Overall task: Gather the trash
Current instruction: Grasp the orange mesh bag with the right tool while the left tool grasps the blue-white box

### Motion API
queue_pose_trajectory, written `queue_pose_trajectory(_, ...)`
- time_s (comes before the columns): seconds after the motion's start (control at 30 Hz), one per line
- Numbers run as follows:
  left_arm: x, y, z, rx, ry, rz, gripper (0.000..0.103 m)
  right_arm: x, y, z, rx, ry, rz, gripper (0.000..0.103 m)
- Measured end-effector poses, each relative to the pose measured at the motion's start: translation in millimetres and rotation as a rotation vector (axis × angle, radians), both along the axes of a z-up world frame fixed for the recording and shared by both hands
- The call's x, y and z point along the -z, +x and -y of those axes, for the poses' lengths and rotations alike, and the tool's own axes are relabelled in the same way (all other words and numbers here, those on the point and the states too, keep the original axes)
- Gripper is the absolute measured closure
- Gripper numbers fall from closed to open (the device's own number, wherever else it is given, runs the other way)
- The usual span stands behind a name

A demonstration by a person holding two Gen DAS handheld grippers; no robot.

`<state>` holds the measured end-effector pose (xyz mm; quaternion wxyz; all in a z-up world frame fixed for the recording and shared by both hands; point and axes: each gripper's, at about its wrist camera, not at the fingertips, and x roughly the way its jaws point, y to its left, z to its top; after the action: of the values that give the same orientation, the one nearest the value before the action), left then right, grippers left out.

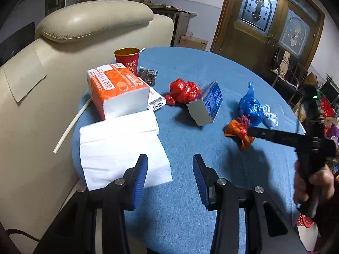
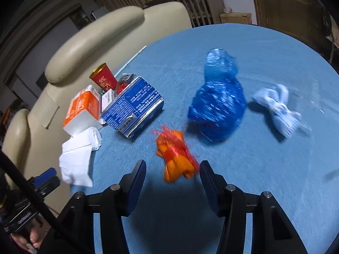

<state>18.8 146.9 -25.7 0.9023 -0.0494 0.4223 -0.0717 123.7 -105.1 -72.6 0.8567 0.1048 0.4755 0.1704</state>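
Crumpled trash lies on a round blue table (image 1: 211, 67): an orange wad (image 1: 237, 131) (image 2: 175, 158), a blue plastic wad (image 1: 251, 105) (image 2: 218, 105), a white wad (image 1: 270, 116) (image 2: 277, 108), a red wad (image 1: 184, 91) and a tipped blue carton (image 1: 207, 103) (image 2: 133, 110). My right gripper (image 2: 172, 167) (image 1: 251, 131) is open, its fingertips on either side of the near end of the orange wad, with a gap on the left side. My left gripper (image 1: 170, 177) is open and holds nothing; it stands above bare cloth beside loose white tissues (image 1: 118, 148).
An orange tissue pack (image 1: 116, 86) (image 2: 82, 110), a red paper cup (image 1: 127, 60) (image 2: 103, 78), a small dark packet (image 1: 148, 75) and a white straw (image 1: 70, 124) crowd the table's left side. A cream armchair (image 1: 89, 21) stands right behind. A person's hand (image 1: 313, 182) holds the right gripper.
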Motion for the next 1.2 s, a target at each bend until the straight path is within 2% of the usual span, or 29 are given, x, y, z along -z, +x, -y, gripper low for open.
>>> queue_pose_trajectory(0.07, -4, 6, -1, 0.005, -0.009, 0.004, 0.058, 5, 9, -8, -0.012, -0.016, -0.015, 0.050)
queue_pose_trajectory(0.2, -13, 21, -3, 0.019, -0.027, 0.018, 0.058, 21, 22, -21, -0.026, -0.072, -0.050, 0.064)
queue_pose_trajectory(0.33, -23, 41, 5, 0.050, -0.028, 0.033, 0.058, 24, 19, -18, -0.003, -0.059, -0.041, 0.068)
queue_pose_trajectory(0.37, -25, 47, 10, 0.058, -0.018, 0.036, 0.052, 22, 16, -15, 0.008, -0.048, -0.035, 0.068)
queue_pose_trajectory(0.4, -26, 50, 13, 0.063, -0.013, 0.040, 0.041, 19, 11, -10, 0.013, -0.030, -0.033, 0.068)
queue_pose_trajectory(0.53, -29, 73, 39, 0.116, 0.012, 0.059, 0.037, 9, -12, 5, 0.013, 0.005, -0.018, 0.068)
queue_pose_trajectory(0.67, -17, 106, 59, 0.161, 0.002, -0.001, 0.037, 1, -46, 26, 0.030, 0.042, -0.015, 0.068)
queue_pose_trajectory(0.8, 9, 136, 64, 0.142, -0.022, -0.100, 0.037, -3, -75, 46, 0.067, 0.058, -0.004, 0.068)
queue_pose_trajectory(0.97, 29, 148, 64, 0.122, -0.092, -0.164, 0.037, -4, -105, 75, 0.130, 0.083, 0.002, 0.068)
queue_pose_trajectory(1.07, 37, 147, 67, 0.117, -0.113, -0.183, 0.057, -3, -112, 85, 0.157, 0.106, 0.000, 0.068)
queue_pose_trajectory(1.13, 37, 144, 69, 0.103, -0.123, -0.168, 0.060, -2, -113, 90, 0.172, 0.118, -0.004, 0.068)
queue_pose_trajectory(1.2, 33, 140, 73, 0.103, -0.117, -0.153, 0.068, -1, -112, 91, 0.175, 0.132, -0.010, 0.068)
